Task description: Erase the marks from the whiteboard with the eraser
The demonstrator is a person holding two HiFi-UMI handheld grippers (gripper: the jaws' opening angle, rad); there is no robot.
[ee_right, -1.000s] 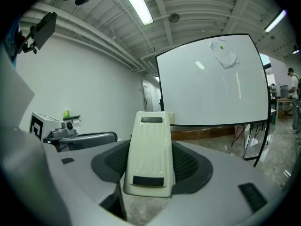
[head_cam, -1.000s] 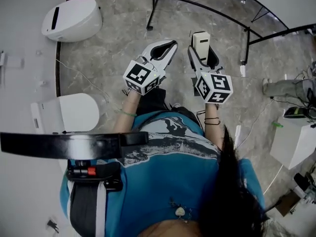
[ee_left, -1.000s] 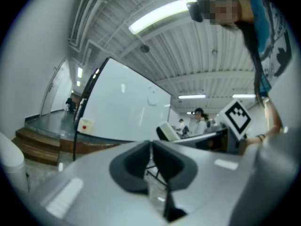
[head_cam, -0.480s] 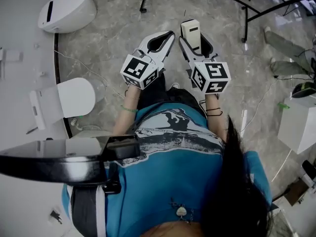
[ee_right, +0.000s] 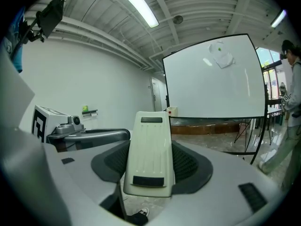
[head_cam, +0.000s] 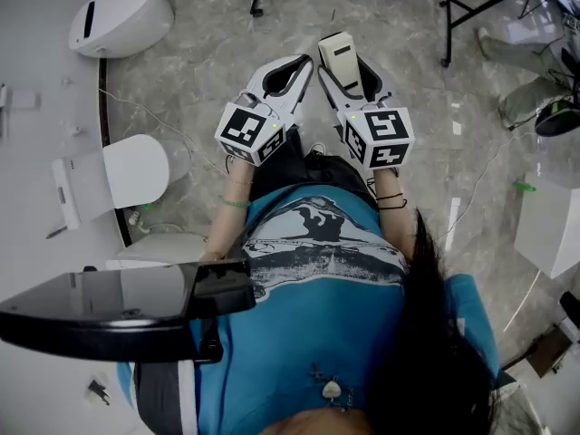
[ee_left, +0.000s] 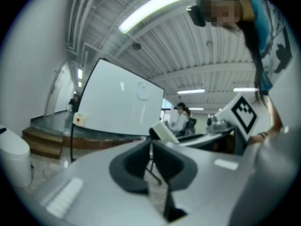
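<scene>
One whiteboard stands ahead of me on its frame, well apart from both tools, with a faint scribble near its top. I hold two grippers side by side above the stone floor. My right gripper is clamped on the single eraser, which sticks out between its jaws. My left gripper grips nothing, its jaws pressed together.

Left gripper, fingers together, whiteboard ahead.
</scene>
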